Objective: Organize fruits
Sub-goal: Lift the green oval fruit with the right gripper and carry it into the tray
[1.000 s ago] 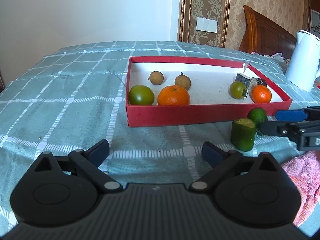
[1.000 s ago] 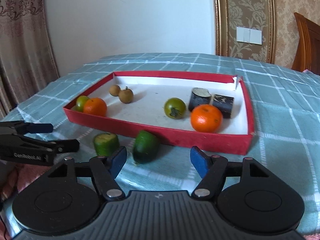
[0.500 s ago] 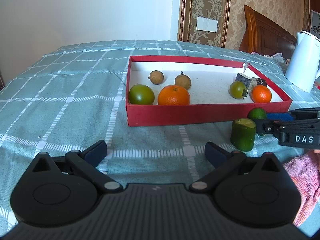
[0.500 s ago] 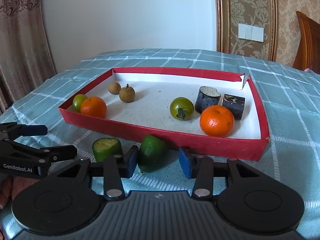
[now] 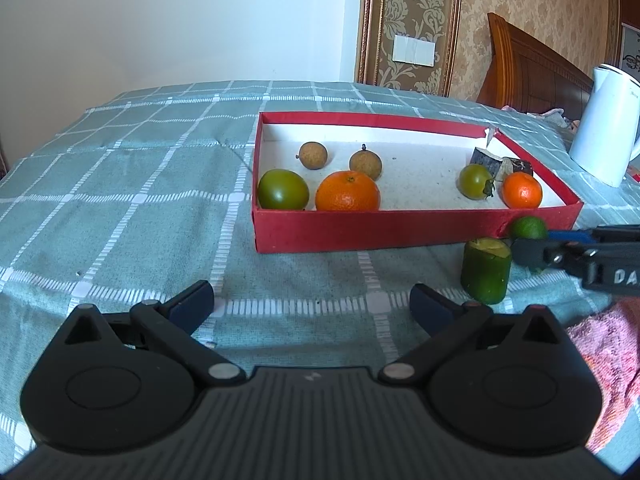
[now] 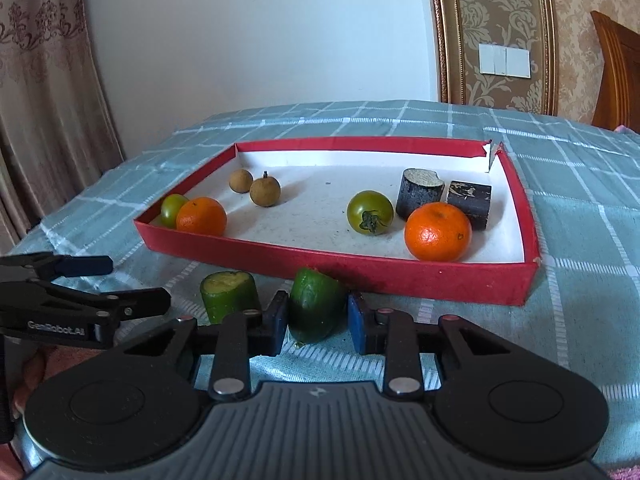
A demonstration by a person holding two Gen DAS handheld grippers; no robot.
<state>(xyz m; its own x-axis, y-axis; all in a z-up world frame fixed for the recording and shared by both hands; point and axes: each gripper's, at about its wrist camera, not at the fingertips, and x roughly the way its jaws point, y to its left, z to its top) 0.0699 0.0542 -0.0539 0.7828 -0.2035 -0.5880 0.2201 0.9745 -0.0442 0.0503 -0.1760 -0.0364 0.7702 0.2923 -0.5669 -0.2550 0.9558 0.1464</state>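
A red tray (image 6: 400,276) (image 5: 360,236) on the checked cloth holds two oranges (image 6: 438,232), two green tomatoes (image 6: 370,212), two brown longans (image 6: 265,195) and two dark cut pieces (image 6: 419,193). Two green cucumber pieces lie in front of it. My right gripper (image 6: 318,322) has its blue pads on both sides of the right piece (image 6: 316,308), which lies on the cloth; the left pad touches it, the right one is a hair off. The other piece (image 6: 230,294) (image 5: 486,270) stands just left. My left gripper (image 5: 312,304) is wide open and empty, near the front.
A white kettle (image 5: 610,128) stands right of the tray. A pink towel (image 5: 608,356) lies at the front right of the left wrist view. A wooden headboard (image 5: 532,68) and a wall are behind the table.
My right gripper moved forward and narrowed its jaws around the right cucumber piece. My left gripper stayed open and barely moved.
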